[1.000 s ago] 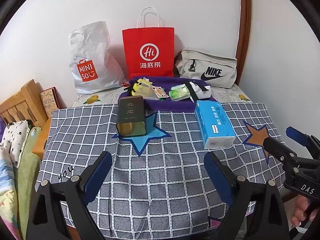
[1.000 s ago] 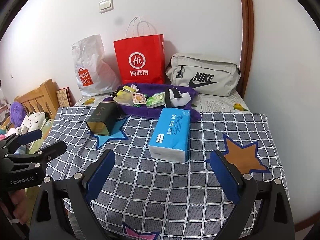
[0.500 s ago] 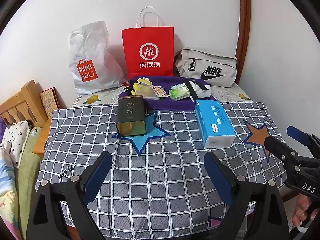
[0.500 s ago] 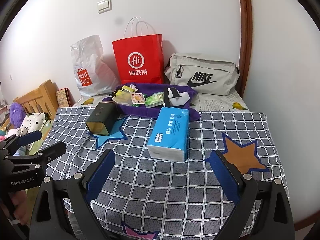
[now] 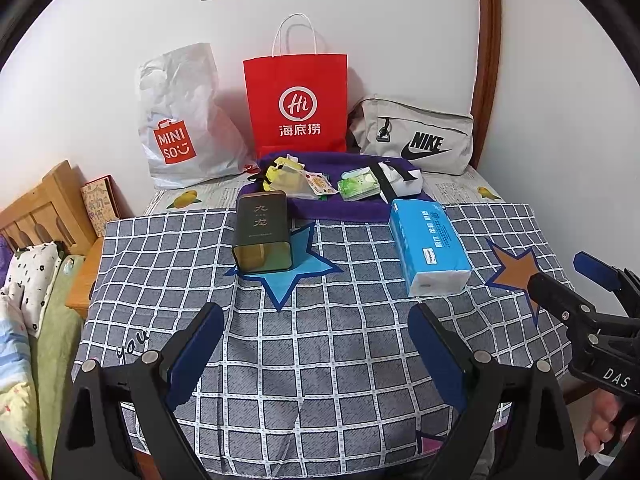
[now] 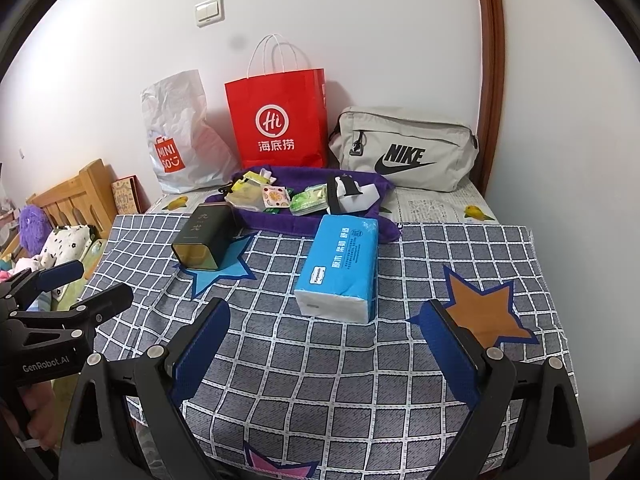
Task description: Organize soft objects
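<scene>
A blue tissue pack [image 5: 430, 250] [image 6: 340, 266] lies on the checked tablecloth [image 5: 320, 360], right of centre. Left of it a dark tea tin [image 5: 262, 232] [image 6: 204, 236] lies on its side on a blue star. Behind both, a purple cloth [image 5: 344, 210] [image 6: 312, 222] holds several small packets and a white item with a black strap. My left gripper [image 5: 312, 320] [image 6: 100, 282] is open over the near left of the table. My right gripper [image 6: 324, 312] [image 5: 558, 270] is open near the front right, short of the tissue pack. Neither holds anything.
Against the wall stand a white Miniso bag [image 5: 180, 120], a red paper bag [image 5: 296, 108] and a grey Nike bag [image 5: 416, 136]. A wooden headboard [image 5: 40, 208] and bedding lie left of the table. A wall and wooden door frame [image 5: 486, 60] close the right side.
</scene>
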{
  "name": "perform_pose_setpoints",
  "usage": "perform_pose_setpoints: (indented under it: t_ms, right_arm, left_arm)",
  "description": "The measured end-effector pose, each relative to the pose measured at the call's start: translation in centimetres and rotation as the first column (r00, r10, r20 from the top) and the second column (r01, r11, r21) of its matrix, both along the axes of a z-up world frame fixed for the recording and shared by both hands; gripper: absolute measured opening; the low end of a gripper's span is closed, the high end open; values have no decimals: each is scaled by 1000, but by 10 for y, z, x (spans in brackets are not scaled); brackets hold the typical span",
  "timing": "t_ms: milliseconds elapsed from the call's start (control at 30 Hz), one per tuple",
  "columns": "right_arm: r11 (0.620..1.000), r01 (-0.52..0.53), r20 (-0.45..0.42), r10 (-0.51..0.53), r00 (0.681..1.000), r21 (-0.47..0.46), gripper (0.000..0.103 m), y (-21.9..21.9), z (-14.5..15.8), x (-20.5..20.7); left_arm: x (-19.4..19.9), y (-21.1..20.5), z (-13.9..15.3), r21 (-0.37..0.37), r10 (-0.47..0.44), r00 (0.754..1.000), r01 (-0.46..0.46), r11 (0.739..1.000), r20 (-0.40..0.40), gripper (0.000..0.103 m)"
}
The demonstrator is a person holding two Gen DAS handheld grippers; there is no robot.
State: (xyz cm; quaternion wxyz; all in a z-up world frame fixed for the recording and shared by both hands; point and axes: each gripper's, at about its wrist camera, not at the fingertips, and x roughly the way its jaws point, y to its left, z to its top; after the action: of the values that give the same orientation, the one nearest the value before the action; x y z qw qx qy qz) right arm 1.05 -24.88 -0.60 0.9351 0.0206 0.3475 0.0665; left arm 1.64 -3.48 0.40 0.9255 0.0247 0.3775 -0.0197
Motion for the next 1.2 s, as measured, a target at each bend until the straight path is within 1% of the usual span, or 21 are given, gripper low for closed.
perform_pose_setpoints:
  t_ms: [1200]
  right_arm:
    - [1000, 1, 2, -1, 1000, 0, 95, 1, 0, -1]
  left_arm:
    - [-1, 2, 1, 0, -2, 1000, 2, 1000, -1, 93]
